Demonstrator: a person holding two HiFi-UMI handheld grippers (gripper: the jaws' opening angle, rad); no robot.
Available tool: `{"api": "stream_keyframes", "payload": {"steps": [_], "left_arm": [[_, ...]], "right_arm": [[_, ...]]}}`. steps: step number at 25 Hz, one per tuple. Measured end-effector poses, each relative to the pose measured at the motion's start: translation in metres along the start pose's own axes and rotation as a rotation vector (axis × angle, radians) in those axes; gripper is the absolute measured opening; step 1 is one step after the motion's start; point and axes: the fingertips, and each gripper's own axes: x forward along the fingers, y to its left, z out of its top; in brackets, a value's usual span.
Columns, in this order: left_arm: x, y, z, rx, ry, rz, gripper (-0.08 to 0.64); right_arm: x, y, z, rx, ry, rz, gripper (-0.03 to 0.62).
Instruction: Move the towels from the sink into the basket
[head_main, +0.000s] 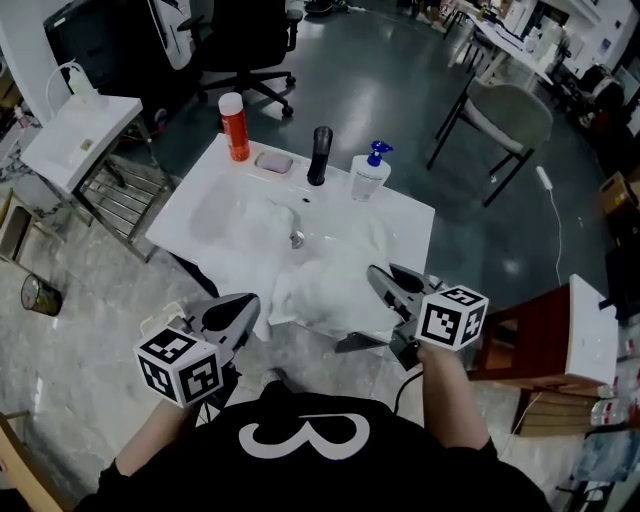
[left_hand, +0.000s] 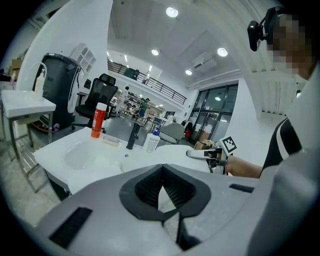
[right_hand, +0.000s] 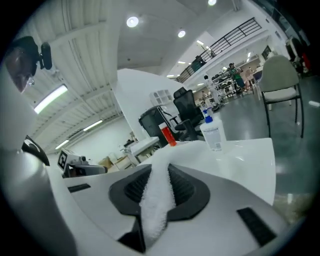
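Note:
White towels (head_main: 330, 285) lie heaped across the white sink top (head_main: 190, 195), right of the basin and spilling over its front edge. My right gripper (head_main: 380, 281) is at the heap's right side, shut on a fold of white towel (right_hand: 156, 200) that runs between its pads. My left gripper (head_main: 243, 308) hovers just off the front left edge of the heap with its jaws together and nothing clearly held; in its own view its tips (left_hand: 160, 169) meet. No basket is in view.
A black faucet (head_main: 319, 155), an orange bottle (head_main: 234, 127), a soap dish (head_main: 273, 161) and a pump bottle (head_main: 369, 172) line the back of the sink top. A wire rack (head_main: 120, 195) stands to the left, a wooden stool (head_main: 540, 345) to the right.

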Motion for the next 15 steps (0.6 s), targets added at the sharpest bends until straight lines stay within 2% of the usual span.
{"api": "stream_keyframes", "payload": {"steps": [8, 15], "left_arm": [[-0.027, -0.041, -0.006, -0.036, -0.067, 0.066, 0.005], [-0.069, -0.060, -0.028, -0.061, -0.121, 0.177, 0.005]], "right_arm": [[-0.041, 0.070, 0.025, -0.091, -0.060, 0.203, 0.069], [-0.074, 0.124, 0.035, -0.158, -0.110, 0.361, 0.069]]}}
